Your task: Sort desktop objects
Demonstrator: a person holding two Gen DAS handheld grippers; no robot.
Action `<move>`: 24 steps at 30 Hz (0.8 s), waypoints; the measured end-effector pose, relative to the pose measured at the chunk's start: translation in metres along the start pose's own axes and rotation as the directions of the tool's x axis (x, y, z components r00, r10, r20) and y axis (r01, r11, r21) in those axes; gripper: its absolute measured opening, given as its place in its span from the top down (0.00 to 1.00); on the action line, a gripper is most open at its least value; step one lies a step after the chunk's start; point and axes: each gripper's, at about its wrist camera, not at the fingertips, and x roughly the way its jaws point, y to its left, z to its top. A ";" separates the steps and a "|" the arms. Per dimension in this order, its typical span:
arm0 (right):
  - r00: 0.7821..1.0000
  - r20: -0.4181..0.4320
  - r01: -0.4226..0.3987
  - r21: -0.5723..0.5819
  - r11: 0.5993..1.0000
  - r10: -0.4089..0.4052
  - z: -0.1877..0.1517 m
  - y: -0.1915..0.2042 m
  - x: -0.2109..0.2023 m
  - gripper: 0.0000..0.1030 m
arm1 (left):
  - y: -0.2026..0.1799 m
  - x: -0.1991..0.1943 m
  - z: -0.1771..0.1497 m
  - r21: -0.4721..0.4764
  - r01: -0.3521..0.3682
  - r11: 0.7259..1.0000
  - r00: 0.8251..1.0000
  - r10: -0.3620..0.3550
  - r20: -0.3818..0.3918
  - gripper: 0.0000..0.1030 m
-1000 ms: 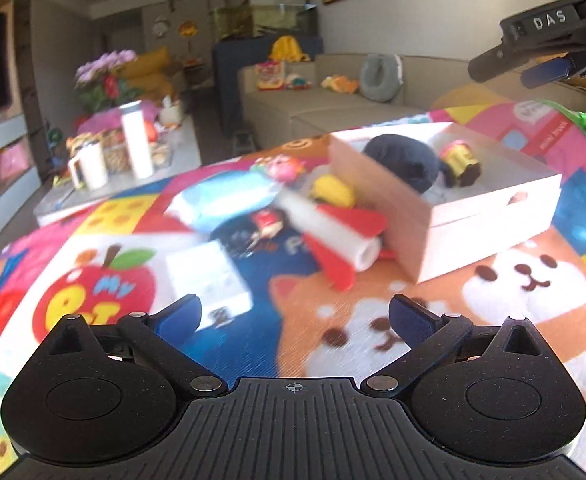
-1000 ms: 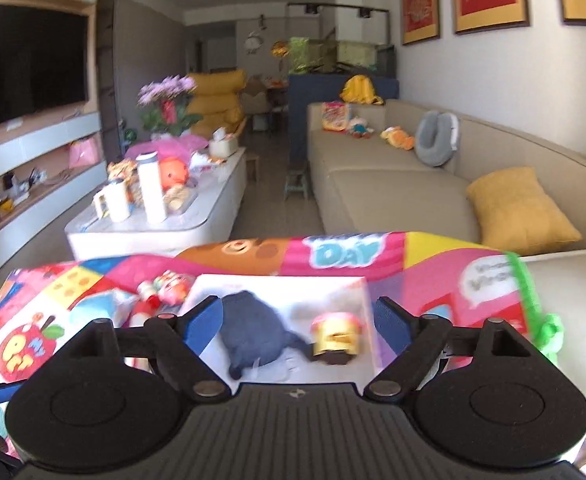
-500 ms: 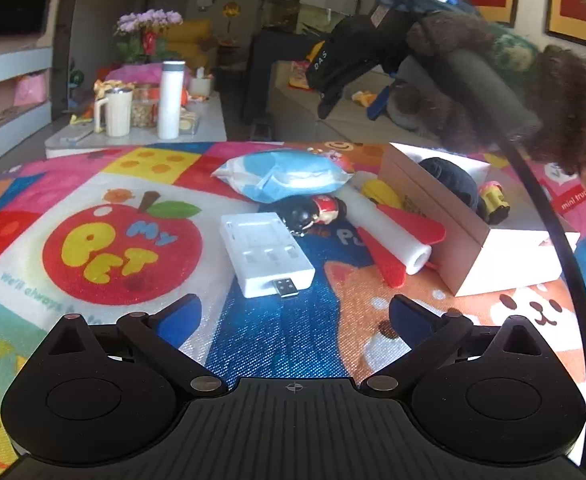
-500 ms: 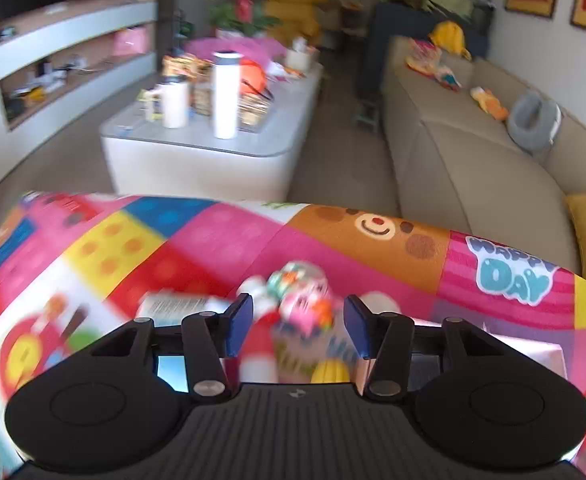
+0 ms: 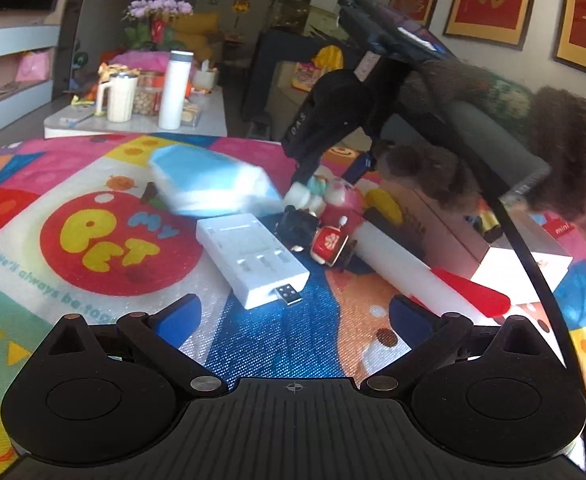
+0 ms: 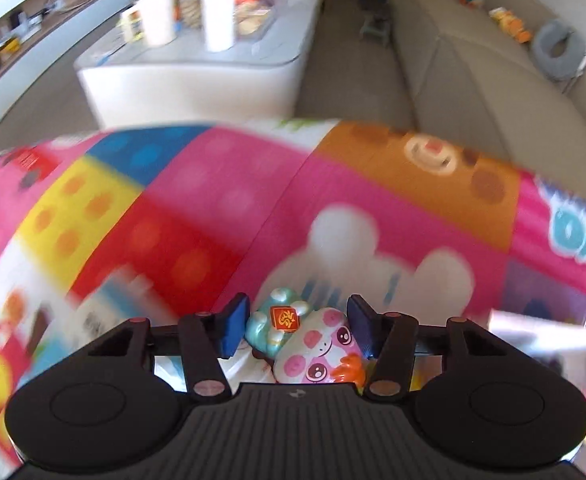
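We see the right gripper [image 6: 296, 330] closing around a pink toy [image 6: 320, 350], its pads not clearly pressing yet. Crowding it: a tissue pack [image 5: 213, 184], white charger [image 5: 253, 258], white roll [image 5: 397, 262] and box [image 5: 445, 232]. The left gripper [image 5: 293, 314] hovers spread, empty, near the charger.

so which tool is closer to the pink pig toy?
Right. The right tool straddles the pink pig toy, jaws closing around it. The left tool hangs back, open, the white charger lying between it and the toy.
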 end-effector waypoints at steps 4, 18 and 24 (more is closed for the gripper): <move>1.000 0.025 -0.011 -0.173 0.985 0.016 -0.047 0.025 -0.038 0.57 | -0.002 0.000 0.001 0.005 0.001 1.000 1.000 -0.001 -0.001 0.01; 0.960 0.281 0.079 -0.252 0.965 -0.005 -0.189 -0.001 -0.137 0.50 | -0.004 0.005 0.001 0.022 -0.060 0.998 0.998 0.061 -0.033 0.01; 0.964 0.265 0.040 -0.194 0.980 0.013 -0.229 -0.021 -0.106 0.40 | -0.007 0.006 0.001 0.027 -0.098 0.995 0.994 0.099 -0.042 0.01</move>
